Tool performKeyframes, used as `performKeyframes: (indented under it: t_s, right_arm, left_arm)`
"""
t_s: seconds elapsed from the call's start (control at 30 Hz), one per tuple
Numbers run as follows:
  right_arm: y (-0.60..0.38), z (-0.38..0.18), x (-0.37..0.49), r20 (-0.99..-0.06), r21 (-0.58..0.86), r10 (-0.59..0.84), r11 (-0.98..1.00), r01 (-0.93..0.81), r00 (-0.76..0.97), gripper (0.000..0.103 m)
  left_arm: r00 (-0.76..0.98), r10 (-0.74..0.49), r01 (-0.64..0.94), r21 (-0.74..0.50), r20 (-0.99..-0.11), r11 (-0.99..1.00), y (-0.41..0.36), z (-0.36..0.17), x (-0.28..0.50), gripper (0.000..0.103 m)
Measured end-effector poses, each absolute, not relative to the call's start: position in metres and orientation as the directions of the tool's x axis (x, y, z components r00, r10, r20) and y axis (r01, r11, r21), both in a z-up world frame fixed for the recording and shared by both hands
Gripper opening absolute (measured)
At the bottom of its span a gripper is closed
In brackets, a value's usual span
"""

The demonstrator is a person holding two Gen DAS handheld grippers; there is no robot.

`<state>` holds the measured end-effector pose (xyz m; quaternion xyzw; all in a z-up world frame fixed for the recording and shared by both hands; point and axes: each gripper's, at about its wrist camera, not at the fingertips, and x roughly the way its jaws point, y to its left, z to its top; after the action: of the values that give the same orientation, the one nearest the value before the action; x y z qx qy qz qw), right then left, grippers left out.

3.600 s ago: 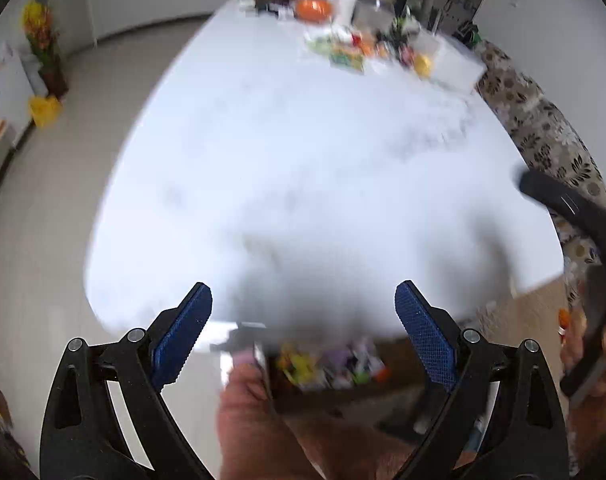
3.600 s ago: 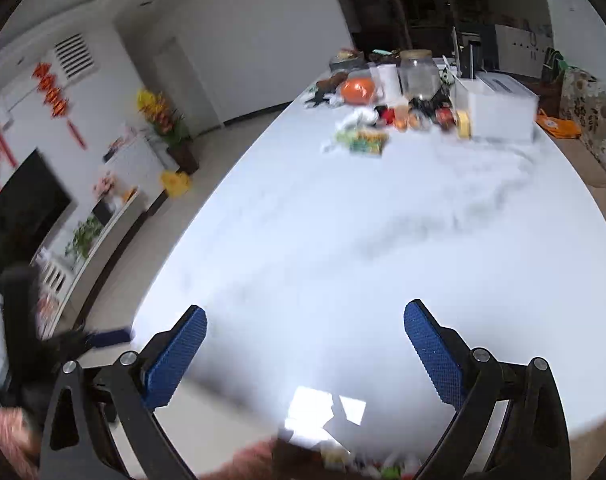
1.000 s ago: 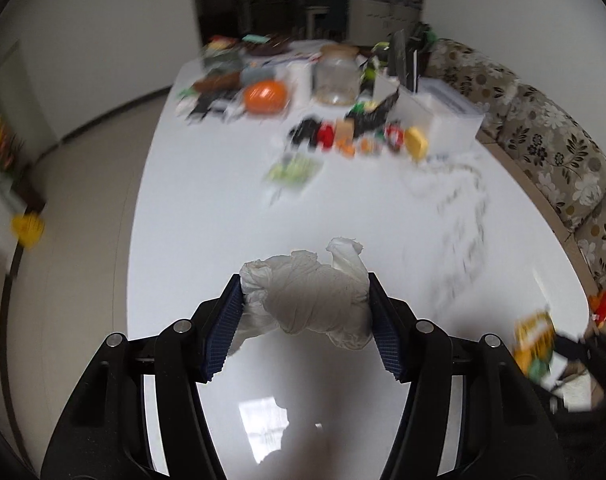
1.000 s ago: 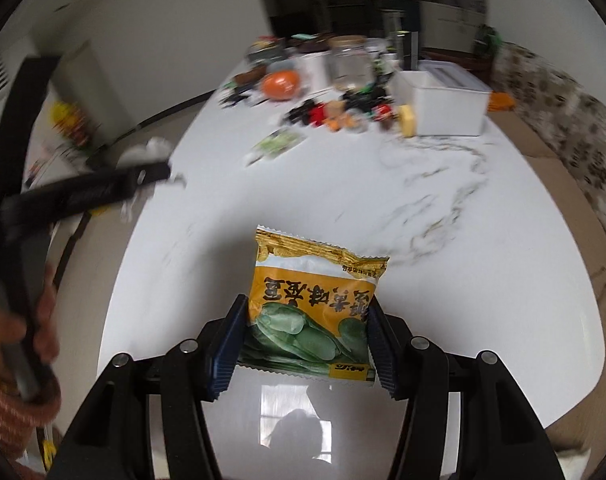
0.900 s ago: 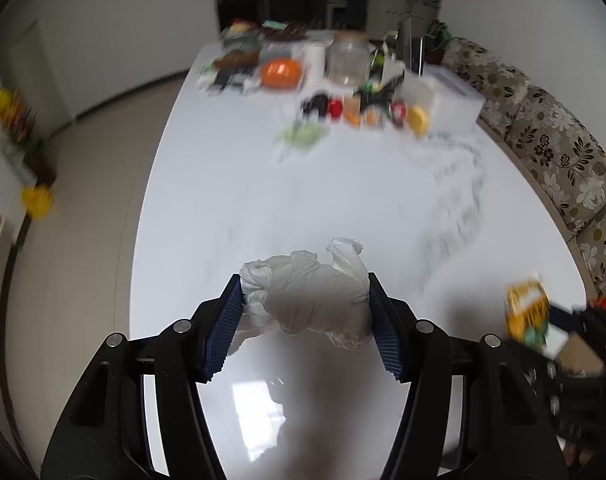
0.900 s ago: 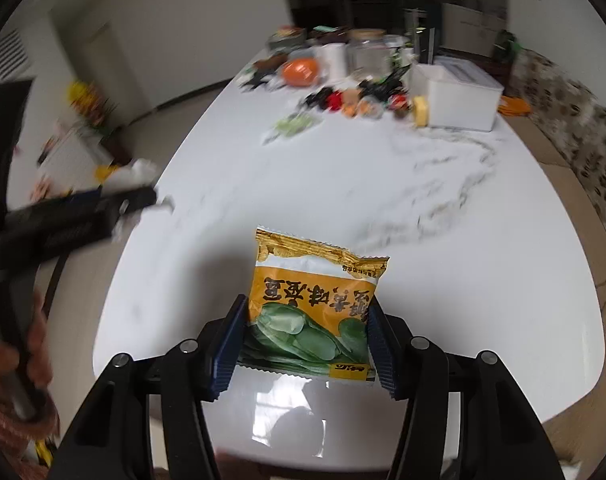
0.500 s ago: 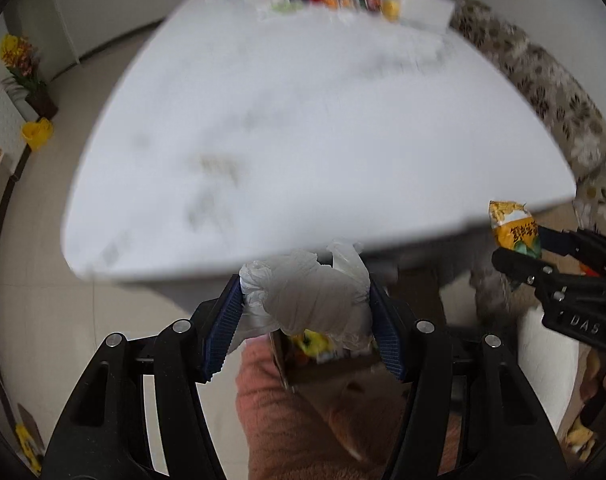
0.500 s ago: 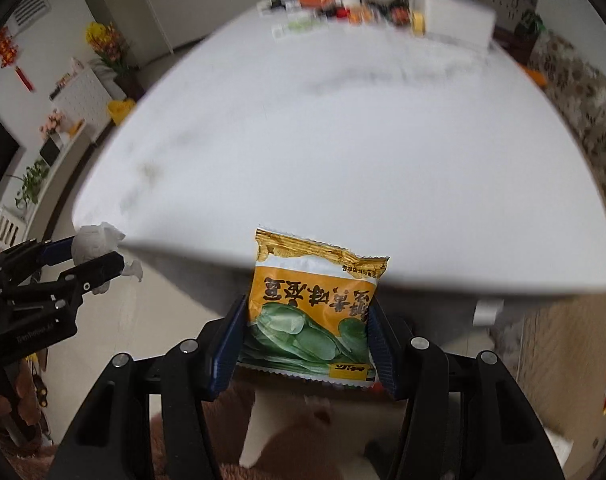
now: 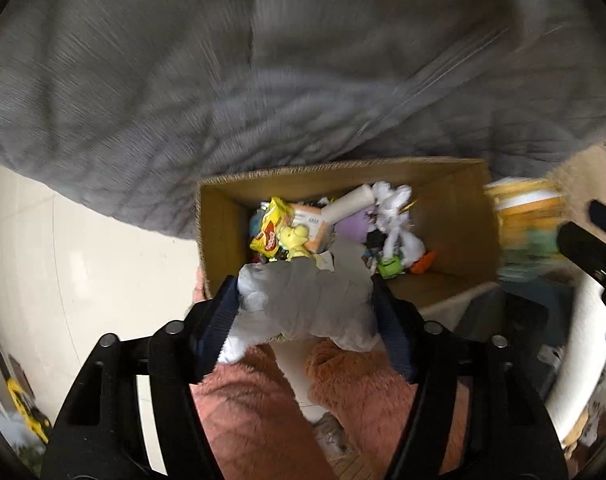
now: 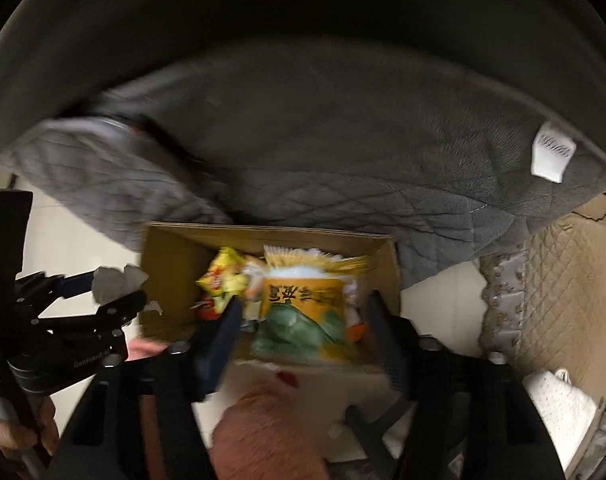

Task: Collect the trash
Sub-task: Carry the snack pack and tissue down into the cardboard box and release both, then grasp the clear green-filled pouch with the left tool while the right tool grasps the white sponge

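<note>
An open cardboard box (image 9: 455, 216) of mixed trash sits on the floor under a grey quilted cover; it also shows in the right wrist view (image 10: 171, 256). My left gripper (image 9: 305, 304) is shut on a crumpled white tissue (image 9: 303, 300) above the box's near edge. In the right wrist view the left gripper (image 10: 115, 288) hangs just left of the box. My right gripper (image 10: 301, 320) has spread a little; the orange-green snack packet (image 10: 303, 312) sits blurred between its fingers over the box, with gaps at both pads.
A grey quilted cover (image 9: 303, 60) hangs over the box's far side. Pale floor tiles (image 9: 83, 260) lie left. My pink fuzzy sleeves (image 9: 255, 412) are below the grippers. A beige quilted mat (image 10: 563, 288) and a white cloth (image 10: 559, 408) lie right.
Both grippers have swung down from the white table to the box on the floor. The right gripper's fingers have widened around the snack packet, which now looks blurred.
</note>
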<state>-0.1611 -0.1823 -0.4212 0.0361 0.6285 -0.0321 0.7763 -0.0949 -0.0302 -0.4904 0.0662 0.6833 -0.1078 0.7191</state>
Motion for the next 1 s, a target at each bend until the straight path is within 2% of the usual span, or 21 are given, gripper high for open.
performKeyframes:
  t_s: [0.2,0.33,0.47,0.6,0.67,0.73,0.87,1.0]
  right_arm:
    - [-0.188,-0.433,-0.156,-0.976,-0.003,-0.026,0.994,0.109,0.216,0.077]
    - [-0.184,-0.414,-0.157,-0.972,0.001,-0.019,0.996,0.085,0.233,0.079]
    - [-0.183,-0.368,-0.162,-0.958,0.044,0.026,0.997,0.058,0.287,0.079]
    - [-0.178,-0.293,-0.167,-0.922,0.086,0.074,0.996,0.016,0.380,0.083]
    - [-0.175,-0.256,-0.163,-0.896,0.094,0.086,0.996,-0.003,0.436,0.084]
    - [-0.170,-0.219,-0.152,-0.863,0.098,0.095,0.995,-0.020,0.496,0.091]
    - [-0.165,-0.169,-0.116,-0.810,0.112,0.094,0.994,-0.004,0.579,0.094]
    - [-0.159,-0.135,-0.070,-0.768,0.120,0.058,0.991,0.055,0.638,0.097]
  left_arm:
    - [0.043,0.002,0.199,0.010,-0.999,0.980,-0.030,-0.510,-0.104,0.078]
    - [0.053,0.001,0.181,0.011,-0.999,0.983,-0.025,-0.482,-0.107,0.078]
    - [0.107,-0.007,0.197,0.015,-0.994,0.980,-0.024,-0.427,-0.114,0.078]
    - [0.198,-0.035,0.191,0.003,-0.980,0.982,-0.012,-0.341,-0.116,0.079]
    - [0.263,-0.040,0.180,0.009,-0.964,0.984,-0.007,-0.302,-0.110,0.083]
    - [0.344,-0.028,0.164,0.031,-0.939,0.986,0.000,-0.265,-0.100,0.089]
    - [0.466,-0.020,0.161,0.062,-0.884,0.985,0.008,-0.207,-0.060,0.090]
    - [0.488,-0.049,0.174,0.042,-0.872,0.984,0.018,-0.183,0.015,0.090]
